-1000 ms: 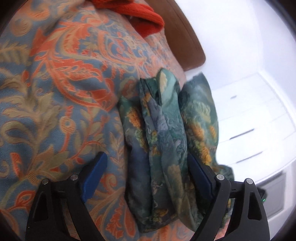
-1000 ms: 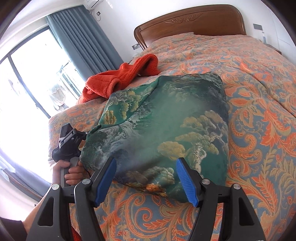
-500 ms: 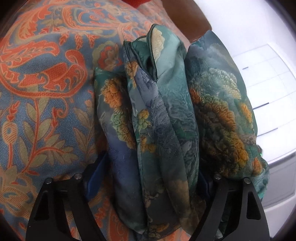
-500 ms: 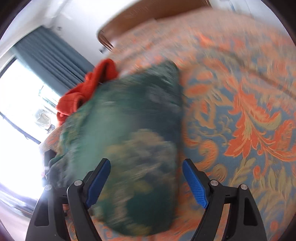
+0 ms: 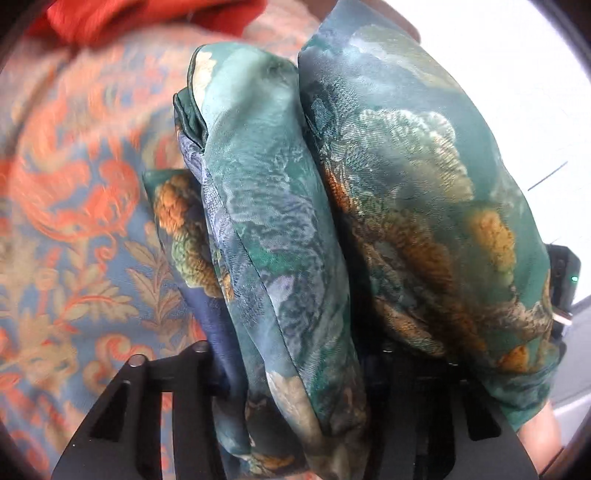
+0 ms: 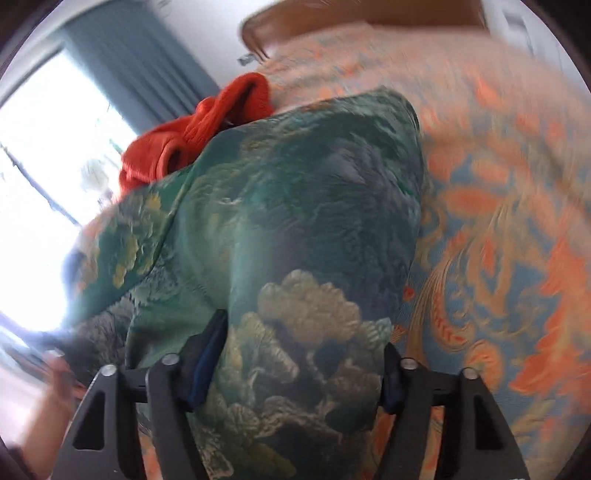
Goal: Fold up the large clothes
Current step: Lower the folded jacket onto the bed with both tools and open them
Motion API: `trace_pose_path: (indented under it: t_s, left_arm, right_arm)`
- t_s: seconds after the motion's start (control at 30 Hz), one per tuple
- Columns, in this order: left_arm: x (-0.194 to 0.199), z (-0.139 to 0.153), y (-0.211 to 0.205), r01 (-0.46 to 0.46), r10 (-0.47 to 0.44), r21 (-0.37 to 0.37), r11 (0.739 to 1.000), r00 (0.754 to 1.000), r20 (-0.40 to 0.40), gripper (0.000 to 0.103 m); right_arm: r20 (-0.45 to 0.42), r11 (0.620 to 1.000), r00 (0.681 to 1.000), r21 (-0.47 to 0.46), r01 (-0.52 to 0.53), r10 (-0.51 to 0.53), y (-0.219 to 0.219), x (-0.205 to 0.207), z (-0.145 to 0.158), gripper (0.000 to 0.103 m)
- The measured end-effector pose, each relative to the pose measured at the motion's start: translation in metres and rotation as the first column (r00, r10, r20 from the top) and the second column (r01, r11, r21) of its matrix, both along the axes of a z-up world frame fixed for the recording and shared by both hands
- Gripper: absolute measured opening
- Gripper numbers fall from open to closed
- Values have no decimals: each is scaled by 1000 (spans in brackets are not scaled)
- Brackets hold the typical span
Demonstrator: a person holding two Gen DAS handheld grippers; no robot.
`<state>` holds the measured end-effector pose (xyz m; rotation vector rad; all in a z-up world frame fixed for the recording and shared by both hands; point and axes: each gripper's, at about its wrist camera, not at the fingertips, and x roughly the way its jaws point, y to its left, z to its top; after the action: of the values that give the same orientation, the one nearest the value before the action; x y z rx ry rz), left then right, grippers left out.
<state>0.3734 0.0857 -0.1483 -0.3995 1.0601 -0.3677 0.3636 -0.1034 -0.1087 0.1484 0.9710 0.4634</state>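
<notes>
The green landscape-print garment lies folded into a thick bundle on the patterned bedspread. My left gripper is closing on its stacked layers, which are bunched between the black fingers and hide the pads. One fold drapes outside over the right finger. In the right wrist view the same garment fills the gap of my right gripper. Its jaws are closing too, and the blue pads touch the cloth on both sides.
A red knitted cloth lies crumpled behind the garment, also the red cloth at the top of the left view. The wooden headboard and a blue curtain by a bright window stand beyond. Bedspread extends to the right.
Both grippers moved forward onto the folded garment and their jaws narrowed around it. The bundle went from lying ahead of the fingers to filling the gaps between them.
</notes>
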Motion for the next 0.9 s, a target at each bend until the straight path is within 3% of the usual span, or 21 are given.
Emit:
trace_pose_path:
  t_s: [0.07, 0.17, 0.27, 0.4, 0.57, 0.77, 0.87, 0.9]
  left_arm:
    - [-8, 13, -9, 3, -2, -28, 1000, 1000, 28, 39]
    - [-13, 34, -30, 12, -12, -3, 1000, 996, 86, 39]
    - [-5, 55, -51, 21, -21, -2, 1000, 990, 142, 39]
    - [34, 85, -87, 52, -59, 41, 998, 976, 208, 39]
    - [96, 103, -131, 70, -92, 93, 993, 964, 251, 39]
    - [159, 75, -170, 87, -112, 125, 988, 972, 208, 39]
    - [180, 35, -173, 92, -110, 129, 987, 984, 140, 42]
    - [183, 20, -172, 88, -103, 133, 987, 988, 115, 49]
  right_arm:
    - [80, 998, 997, -54, -18, 22, 11, -17, 14, 62]
    - [198, 994, 979, -102, -25, 45, 20, -37, 39, 62]
    - [278, 995, 960, -98, -5, 32, 13, -47, 64, 62]
    - [344, 996, 939, -82, 28, 2, -2, -39, 92, 62]
    - [382, 995, 922, -33, 89, -70, -39, 4, 112, 62]
    - [353, 992, 928, 2, 125, -118, -74, 69, 100, 62]
    - [299, 991, 945, 12, 136, -133, -85, 95, 74, 62]
    - [277, 990, 951, 12, 138, -136, -89, 105, 65, 62]
